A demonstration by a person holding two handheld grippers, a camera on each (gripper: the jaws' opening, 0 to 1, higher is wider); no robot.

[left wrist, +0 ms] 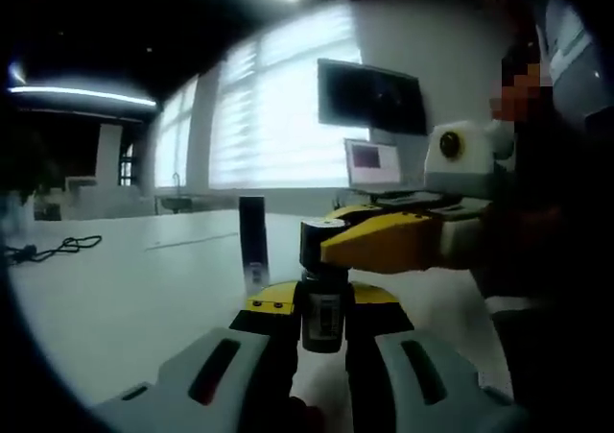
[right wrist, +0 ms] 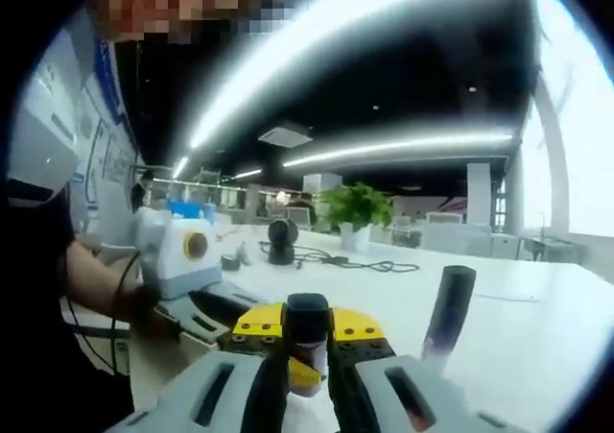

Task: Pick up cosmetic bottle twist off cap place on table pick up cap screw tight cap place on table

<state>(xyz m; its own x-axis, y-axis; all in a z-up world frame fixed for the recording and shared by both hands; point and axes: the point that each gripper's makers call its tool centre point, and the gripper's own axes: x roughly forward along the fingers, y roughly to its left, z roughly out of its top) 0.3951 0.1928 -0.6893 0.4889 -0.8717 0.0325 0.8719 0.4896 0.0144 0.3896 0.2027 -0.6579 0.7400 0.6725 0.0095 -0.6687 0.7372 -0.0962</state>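
the left gripper (left wrist: pixel 324 332) clamps the cosmetic bottle (left wrist: pixel 323 308) above the table (left wrist: pixel 125 299), while the right gripper (right wrist: pixel 307 351) closes on its cap (right wrist: pixel 307 320) — likely mid-twist; whether off or on, i cannot tell.

The left tool (left wrist: pixel 324 323) has two broad grey plastic jaws, each with a dark oblong slot, meeting black inner faces under a yellow crosspiece set with small dark screws. The right tool (right wrist: pixel 307 356) is built alike: grey jaws, black liners, yellow bracket with screws. In the left gripper view it shows a yellow, wedge-shaped flank. The person wears dark clothing (left wrist: pixel 547 212).
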